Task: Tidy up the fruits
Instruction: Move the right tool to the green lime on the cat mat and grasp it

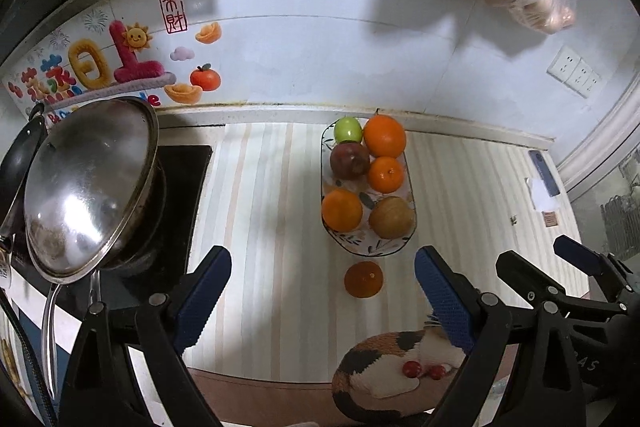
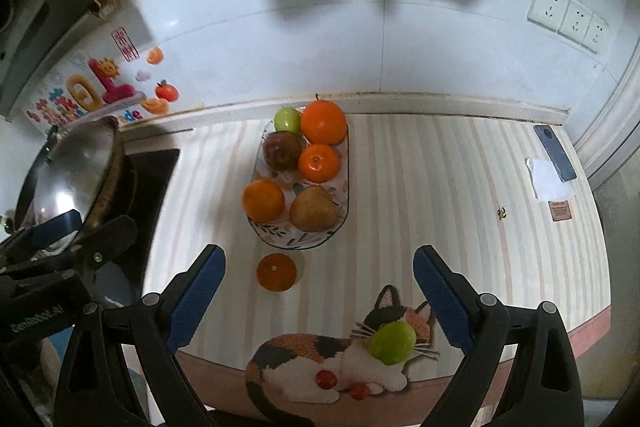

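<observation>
— Both tools first: the left tool (image 1: 322, 291) and the right tool (image 2: 318, 291) each hover with jaws spread wide and nothing between the ridged blue pads.

— And the fruit?

— Six pieces lie in the oval plate (image 1: 412, 187), ahead of both tools: a green apple (image 1: 348, 130), a big orange (image 1: 385, 135), a dark red apple (image 1: 349, 160), a small mandarin (image 1: 385, 174), another orange (image 1: 342, 209) and a brownish pear (image 1: 391, 217). Two remain on the tabletop (image 2: 460, 195). A loose mandarin (image 1: 363, 279) sits just ahead of the left tool, close to the plate's near rim; a loose green apple (image 2: 392, 342) sits low between the right tool's fingers, on the cat picture of the mat.

— So mostly done?

— By the look of it, yes — two pieces left, and neither is gripped.

— Surfaces?

— The plate looks like glazed ceramic with a leaf print and a dark rim. The citrus is round and matte-dimpled, the apples smooth and glossy, the pear lumpy and dull. The striped mat seems soft and flat.

— Room left?

— Tight; the plate is nearly full.
</observation>
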Tool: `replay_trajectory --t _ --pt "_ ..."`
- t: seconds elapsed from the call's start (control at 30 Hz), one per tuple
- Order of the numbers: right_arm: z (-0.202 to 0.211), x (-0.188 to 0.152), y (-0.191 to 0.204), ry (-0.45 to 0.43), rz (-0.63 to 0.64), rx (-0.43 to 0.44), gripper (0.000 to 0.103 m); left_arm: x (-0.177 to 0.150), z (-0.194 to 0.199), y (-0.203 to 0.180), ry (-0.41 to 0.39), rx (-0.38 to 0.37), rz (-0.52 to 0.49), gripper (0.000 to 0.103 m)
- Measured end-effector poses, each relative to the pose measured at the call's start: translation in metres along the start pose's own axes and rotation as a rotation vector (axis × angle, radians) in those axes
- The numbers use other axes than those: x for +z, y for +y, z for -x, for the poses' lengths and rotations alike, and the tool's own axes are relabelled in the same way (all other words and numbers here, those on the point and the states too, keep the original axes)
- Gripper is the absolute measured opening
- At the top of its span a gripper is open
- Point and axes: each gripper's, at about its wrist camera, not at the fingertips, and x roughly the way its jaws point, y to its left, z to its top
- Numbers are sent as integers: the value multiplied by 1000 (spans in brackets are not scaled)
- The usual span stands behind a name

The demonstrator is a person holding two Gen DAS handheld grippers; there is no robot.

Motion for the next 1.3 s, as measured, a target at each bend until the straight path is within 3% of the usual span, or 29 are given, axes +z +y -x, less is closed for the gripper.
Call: replay_trajectory --t 0.33,0.4,0.5,0.77,0.93,1.13,1.2,1.3 --pt "18 -3 -10 -29 -47 46 98 -5 9 -6 -19 -12 2 94" --pt "6 -6 -25 3 -92 71 100 -6 1 -8 1 -14 -1 100" --pt "-18 -14 -48 74 -154 74 100 -9 -18 -11 26 16 -16 101" --pt "-112 -59 -119 302 -317 28 100 -23 -110 -34 228 44 -82 101" --pt "-154 -92 -136 426 -356 34 94 -30 -164 -47 343 36 -97 101" --pt "-178 -112 -137 503 -365 43 91 -38 -223 -60 472 21 -117 101" --pt "-182 -115 -135 516 -367 49 91 -42 -236 -63 505 8 -127 98" --pt "-193 -121 -134 542 -373 58 85 -44 -247 -64 510 8 -120 67"
